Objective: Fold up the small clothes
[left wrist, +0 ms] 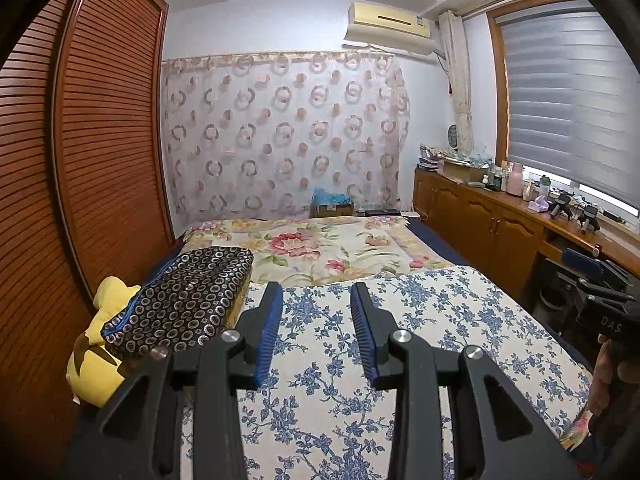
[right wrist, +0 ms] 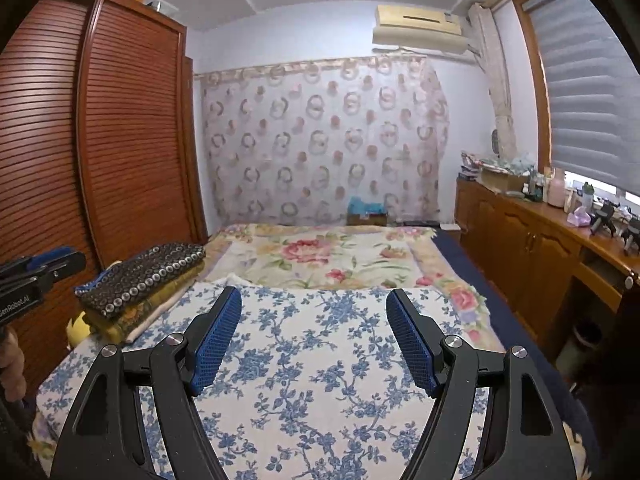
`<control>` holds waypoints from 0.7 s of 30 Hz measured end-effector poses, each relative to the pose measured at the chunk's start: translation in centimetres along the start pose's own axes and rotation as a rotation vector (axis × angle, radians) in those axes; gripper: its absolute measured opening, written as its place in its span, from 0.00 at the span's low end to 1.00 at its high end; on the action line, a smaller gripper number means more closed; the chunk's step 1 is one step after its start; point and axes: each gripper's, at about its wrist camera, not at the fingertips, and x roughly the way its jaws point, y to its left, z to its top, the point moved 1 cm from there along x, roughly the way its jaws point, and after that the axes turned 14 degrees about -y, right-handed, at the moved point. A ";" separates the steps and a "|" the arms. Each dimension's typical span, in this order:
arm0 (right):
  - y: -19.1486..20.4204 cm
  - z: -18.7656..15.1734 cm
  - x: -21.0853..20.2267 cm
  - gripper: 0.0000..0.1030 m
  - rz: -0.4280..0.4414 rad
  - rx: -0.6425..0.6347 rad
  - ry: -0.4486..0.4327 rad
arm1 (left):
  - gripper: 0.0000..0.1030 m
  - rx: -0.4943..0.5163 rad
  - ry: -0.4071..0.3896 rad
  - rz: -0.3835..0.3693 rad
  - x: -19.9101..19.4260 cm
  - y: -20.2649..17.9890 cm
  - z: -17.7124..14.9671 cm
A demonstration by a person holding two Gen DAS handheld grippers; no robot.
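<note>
A blue-and-white floral cloth (left wrist: 420, 320) lies spread flat over the near half of the bed; it also shows in the right wrist view (right wrist: 320, 352). My left gripper (left wrist: 316, 292) is open and empty, held above the cloth's left part. My right gripper (right wrist: 314, 298) is wide open and empty, held above the cloth's middle. A folded dark cloth with a ring pattern (left wrist: 180, 304) lies on the bed's left side, on top of a small stack of folded cloths (right wrist: 140, 312). Each gripper shows at the edge of the other's view.
A pink-flowered bedspread (left wrist: 328, 248) covers the far half of the bed. A yellow soft toy (left wrist: 100, 340) sits at the bed's left edge. A slatted wooden wardrobe (left wrist: 100, 140) stands on the left. A wooden cabinet (right wrist: 540, 240) with clutter runs along the right under the window.
</note>
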 end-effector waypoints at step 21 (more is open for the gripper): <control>0.1 -0.1 0.0 0.75 0.004 0.001 0.002 | 0.33 0.000 -0.001 0.003 -0.1 0.2 -0.1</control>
